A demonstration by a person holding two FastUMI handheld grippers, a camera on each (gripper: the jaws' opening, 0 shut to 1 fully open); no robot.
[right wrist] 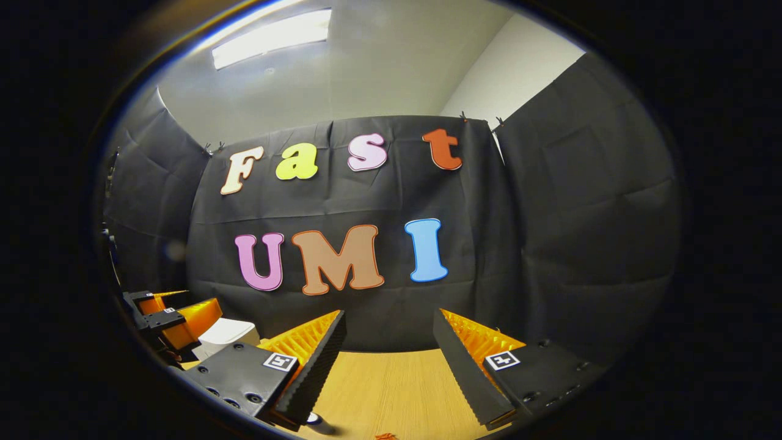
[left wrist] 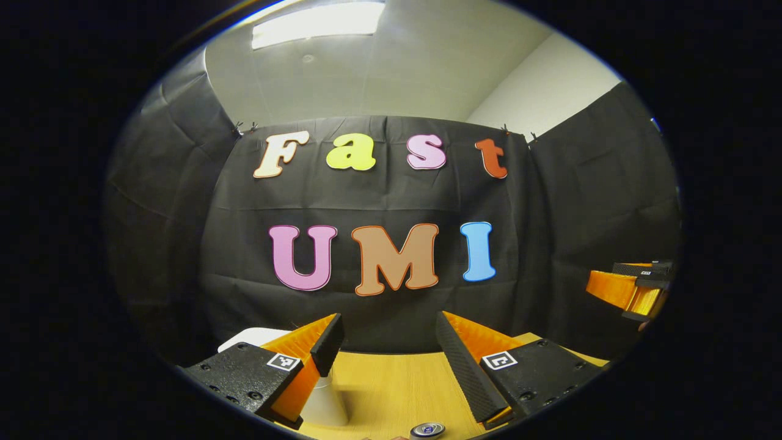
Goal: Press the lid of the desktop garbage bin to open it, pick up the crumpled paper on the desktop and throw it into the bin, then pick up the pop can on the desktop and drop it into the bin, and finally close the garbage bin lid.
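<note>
My left tongs (left wrist: 390, 342) gape over the table (left wrist: 391, 391); right tongs (right wrist: 389, 339) likewise spread; pop can (left wrist: 427, 430) at bottom edge.

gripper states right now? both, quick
Left gripper: open, fingers apart, nothing between them.
Right gripper: open, fingers apart, nothing between them.

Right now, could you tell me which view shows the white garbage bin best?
The left gripper view: the white garbage bin stands on the wooden table just behind the left gripper's left finger, its lid and side partly hidden. The right gripper view catches the bin's top at far left, behind the left gripper.
</note>
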